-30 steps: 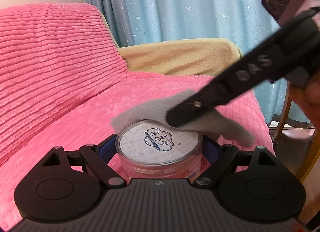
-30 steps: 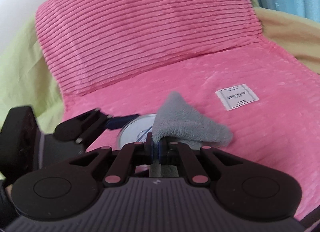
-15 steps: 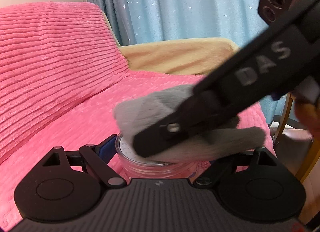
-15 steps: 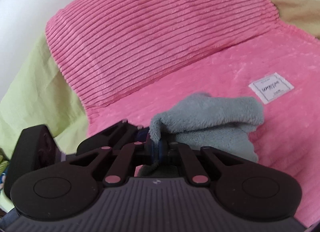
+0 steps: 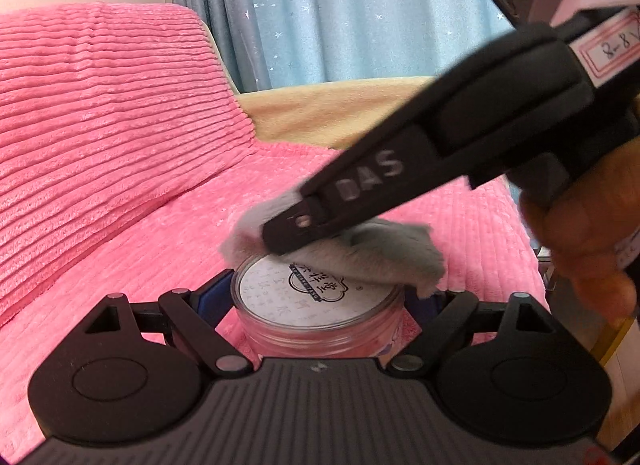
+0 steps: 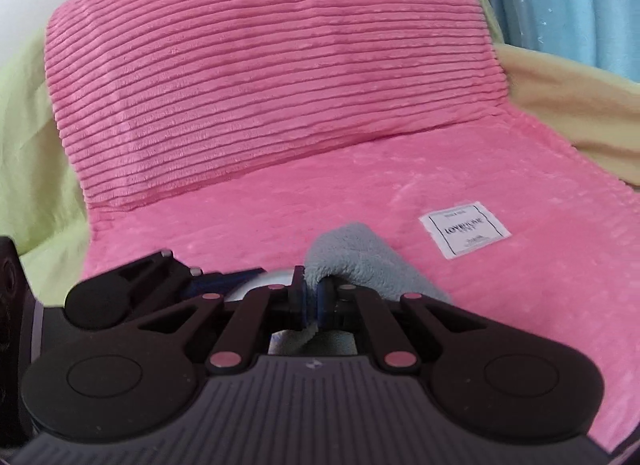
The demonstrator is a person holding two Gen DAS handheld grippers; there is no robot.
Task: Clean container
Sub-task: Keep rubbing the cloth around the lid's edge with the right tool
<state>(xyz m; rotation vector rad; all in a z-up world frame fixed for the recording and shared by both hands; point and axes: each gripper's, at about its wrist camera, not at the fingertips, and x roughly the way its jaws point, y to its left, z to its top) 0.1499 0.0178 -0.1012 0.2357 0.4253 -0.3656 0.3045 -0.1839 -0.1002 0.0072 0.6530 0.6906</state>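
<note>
Left wrist view: round clear container [image 5: 316,321] with printed white lid, upright on pink ribbed blanket [image 5: 132,249], clamped at its side walls between the left gripper [image 5: 320,305] fingers; judged light, rigid, smooth-walled and liable to slip, best held low on the wall. Right gripper [image 6: 314,301], angled down from upper right, jaws nearly closed, pinches a soft grey cloth [image 5: 384,253] lying over the lid's far edge.
</note>
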